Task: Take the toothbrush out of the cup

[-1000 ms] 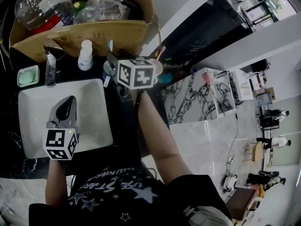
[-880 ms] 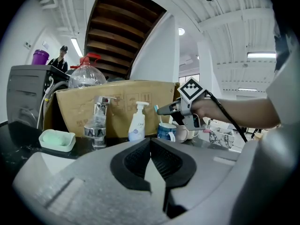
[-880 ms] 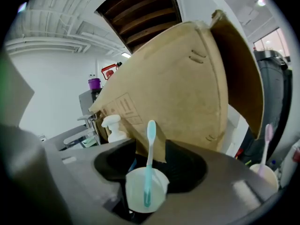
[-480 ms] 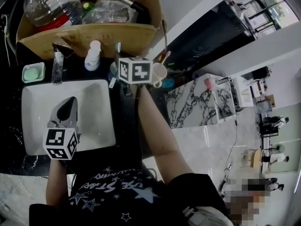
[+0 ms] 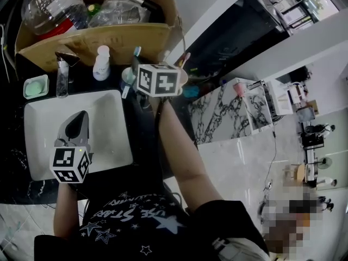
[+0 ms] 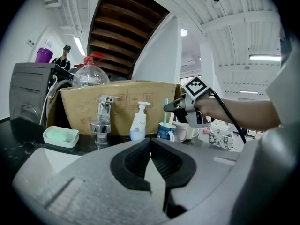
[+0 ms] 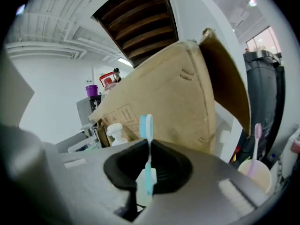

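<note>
A light-blue toothbrush (image 7: 148,149) stands upright between the jaws of my right gripper (image 7: 149,146), which have just been closing and are now shut on its handle. In the left gripper view the toothbrush (image 6: 165,110) still reaches down into the blue cup (image 6: 166,131), with the right gripper (image 6: 174,107) at its stem. The head view shows the right gripper (image 5: 137,69) over the blue cup (image 5: 126,76), the toothbrush's (image 5: 136,51) head poking up. My left gripper (image 5: 76,125) hangs over the white sink (image 5: 106,118), its jaws together and holding nothing.
A white cup (image 7: 255,172) holding a pink toothbrush (image 7: 256,144) stands right of the blue cup. A soap bottle (image 6: 138,123), a faucet (image 6: 101,123) and a green soap dish (image 6: 61,136) line the black counter. A cardboard box (image 5: 98,39) stands behind them.
The right gripper has stayed at the blue cup with only slight shifts as the view sways. The left gripper has kept still over the sink.
</note>
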A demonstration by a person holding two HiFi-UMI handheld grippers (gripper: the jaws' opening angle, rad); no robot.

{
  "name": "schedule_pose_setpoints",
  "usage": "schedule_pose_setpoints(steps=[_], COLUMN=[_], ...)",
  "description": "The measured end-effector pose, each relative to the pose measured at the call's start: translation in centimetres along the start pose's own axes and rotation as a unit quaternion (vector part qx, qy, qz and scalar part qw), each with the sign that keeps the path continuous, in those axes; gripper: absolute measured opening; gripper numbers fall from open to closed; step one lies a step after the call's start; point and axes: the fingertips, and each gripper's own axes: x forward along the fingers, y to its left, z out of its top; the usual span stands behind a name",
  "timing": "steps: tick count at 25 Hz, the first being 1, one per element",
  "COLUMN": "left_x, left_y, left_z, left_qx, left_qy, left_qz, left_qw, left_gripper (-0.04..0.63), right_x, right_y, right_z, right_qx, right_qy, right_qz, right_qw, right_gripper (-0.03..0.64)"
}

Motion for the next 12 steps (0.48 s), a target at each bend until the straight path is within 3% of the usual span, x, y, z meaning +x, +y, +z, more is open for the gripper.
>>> schedule_pose_setpoints(steps=[12], left_x=[-1.3], left_y=[-1.6], left_z=[1.3], left_qx=[0.03], left_qy=[-0.015], left_qz=[0.004], left_qw=[0.9994], left_gripper=[0.009], right_x=[-7.2], right_y=[1.0], right_z=[6.2], right_qx=[0.016], right_qy=[-0.117], right_qz=[0.019], right_qw=[0.993], right_gripper=[0.021])
